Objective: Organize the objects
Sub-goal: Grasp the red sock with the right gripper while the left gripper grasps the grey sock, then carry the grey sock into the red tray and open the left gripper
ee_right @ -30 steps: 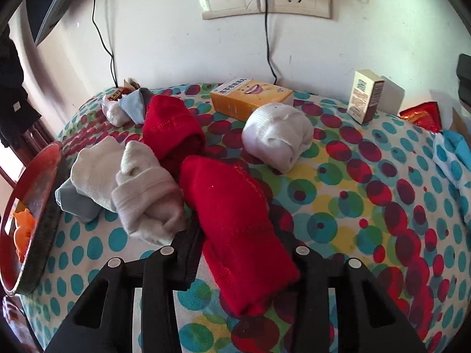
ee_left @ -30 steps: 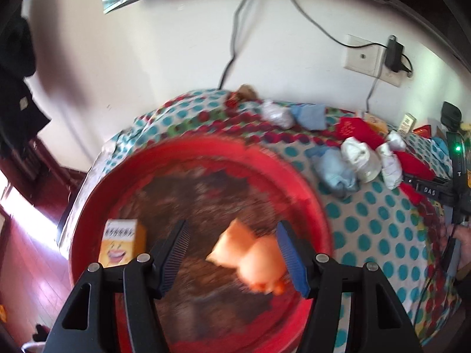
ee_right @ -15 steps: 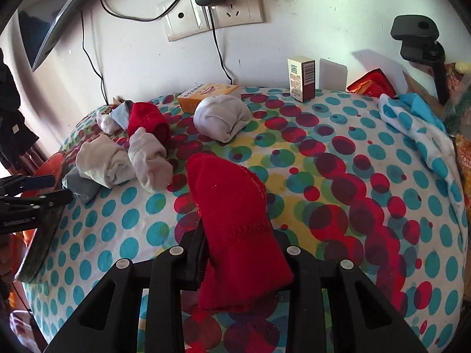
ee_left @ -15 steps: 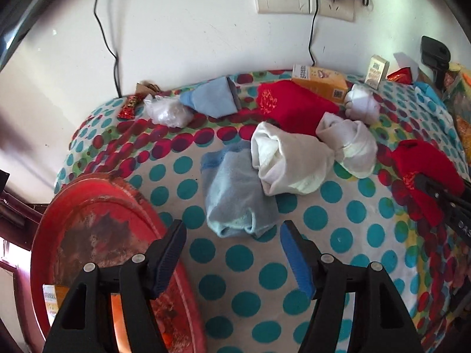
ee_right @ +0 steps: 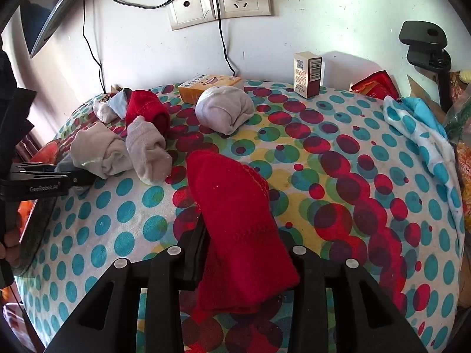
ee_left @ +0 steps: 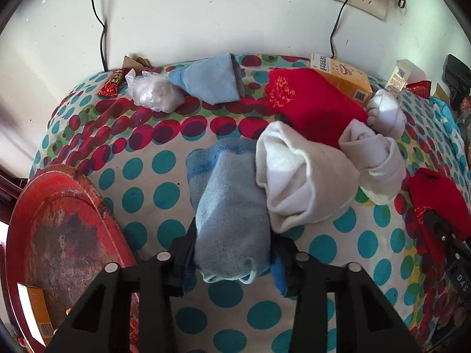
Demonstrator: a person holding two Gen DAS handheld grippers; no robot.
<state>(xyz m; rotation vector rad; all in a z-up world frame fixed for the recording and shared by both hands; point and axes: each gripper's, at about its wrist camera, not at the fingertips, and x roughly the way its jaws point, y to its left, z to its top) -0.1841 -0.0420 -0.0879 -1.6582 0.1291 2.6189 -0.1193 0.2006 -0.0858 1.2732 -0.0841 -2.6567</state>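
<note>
Socks lie scattered on the dotted worktop, and one blue sock now sits between the fingers of the left hand-held gripper. Its jaws have just been closing and now press on the sock; half a second ago they stood wide above it. The right hand-held gripper is clamped on a red sock. Probably both go next to the red tray, near left.
</note>
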